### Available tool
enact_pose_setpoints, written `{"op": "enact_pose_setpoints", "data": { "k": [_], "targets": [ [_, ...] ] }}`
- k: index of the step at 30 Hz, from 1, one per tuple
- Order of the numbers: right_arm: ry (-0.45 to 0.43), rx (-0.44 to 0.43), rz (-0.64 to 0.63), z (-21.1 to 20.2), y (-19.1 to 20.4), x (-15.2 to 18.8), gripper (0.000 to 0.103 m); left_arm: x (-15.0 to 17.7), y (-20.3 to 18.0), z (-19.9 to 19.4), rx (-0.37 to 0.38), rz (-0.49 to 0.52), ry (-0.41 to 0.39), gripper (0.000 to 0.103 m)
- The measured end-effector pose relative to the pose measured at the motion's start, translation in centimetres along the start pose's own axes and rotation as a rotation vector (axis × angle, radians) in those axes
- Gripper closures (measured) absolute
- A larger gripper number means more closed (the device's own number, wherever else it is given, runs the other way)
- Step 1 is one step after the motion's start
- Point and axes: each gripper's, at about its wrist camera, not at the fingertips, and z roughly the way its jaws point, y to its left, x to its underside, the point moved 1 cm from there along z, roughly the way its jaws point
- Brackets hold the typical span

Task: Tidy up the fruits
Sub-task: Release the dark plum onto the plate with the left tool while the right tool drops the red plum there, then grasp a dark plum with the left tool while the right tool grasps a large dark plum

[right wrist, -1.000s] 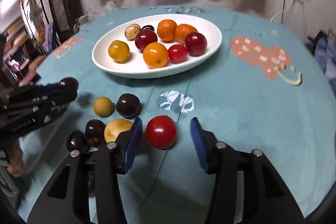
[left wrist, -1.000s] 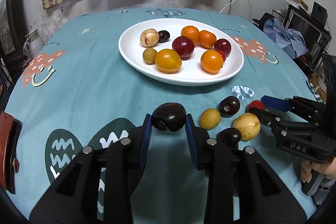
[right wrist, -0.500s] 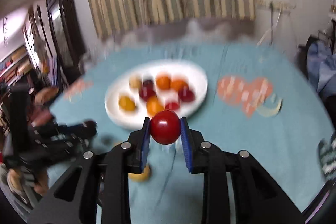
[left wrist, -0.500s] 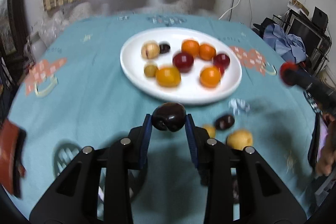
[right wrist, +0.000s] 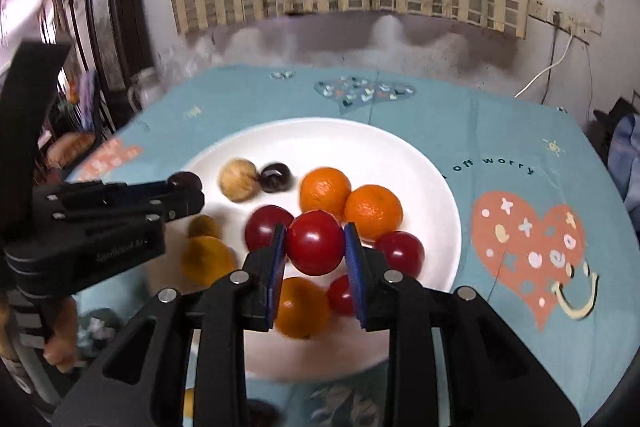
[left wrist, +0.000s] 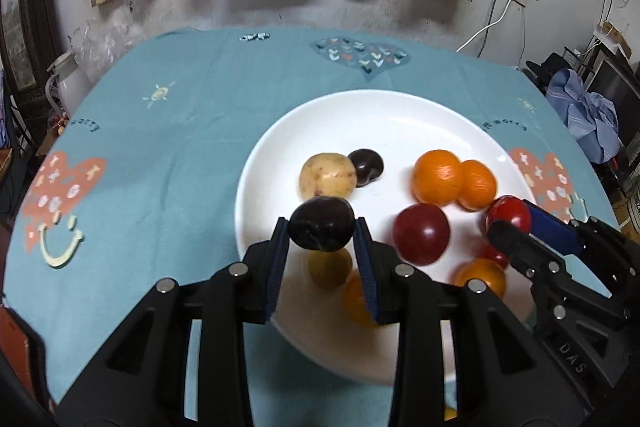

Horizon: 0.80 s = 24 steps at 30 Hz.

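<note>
Above the round white ceramic plate [left wrist: 256, 195], the left gripper [left wrist: 322, 239] clamps a dark purple plum [left wrist: 322, 229] while the right gripper [right wrist: 315, 247] grips a glossy red tomato [right wrist: 315, 242].

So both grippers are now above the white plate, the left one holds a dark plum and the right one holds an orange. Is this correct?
Not quite. The right gripper holds a red fruit, not an orange, as the right wrist view shows; the oranges lie on the white plate. The rest is correct: the left gripper holds a dark plum, and both are above the plate.
</note>
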Motion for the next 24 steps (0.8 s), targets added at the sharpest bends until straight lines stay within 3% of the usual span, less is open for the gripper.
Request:
{"op": "enact_pose_setpoints", "data": {
  "k": [4,5,8,15,24],
  "targets": [
    [0.010,-0.045,0.066,-0.6,-1.0,-0.1,0.072,0.4,0.0,-0.6,-0.034,-0.001,-0.039,0.035],
    [0.013,-0.049,0.080,-0.6,-1.2,-0.2,0.067,0.5,-0.1,-1.1,-0.038,0.005,-0.046,0.032],
    [-0.037,-0.046,0.137,-2.3,-1.8,-0.8,0.043,1.0,-0.3,-2.7,-0.062,0.010,-0.054,0.032],
    [-0.146,-0.097,0.194,-10.1,-1.8,0.5,0.042,5.1,-0.3,-8.3,-0.039,0.005,-0.061,0.032],
    [-0.172,-0.084,0.119,-16.8,-0.4,9.4,0.042,14.2,-3.2,-11.5,-0.004,0.100,-0.026,0.032]
  ]
}}
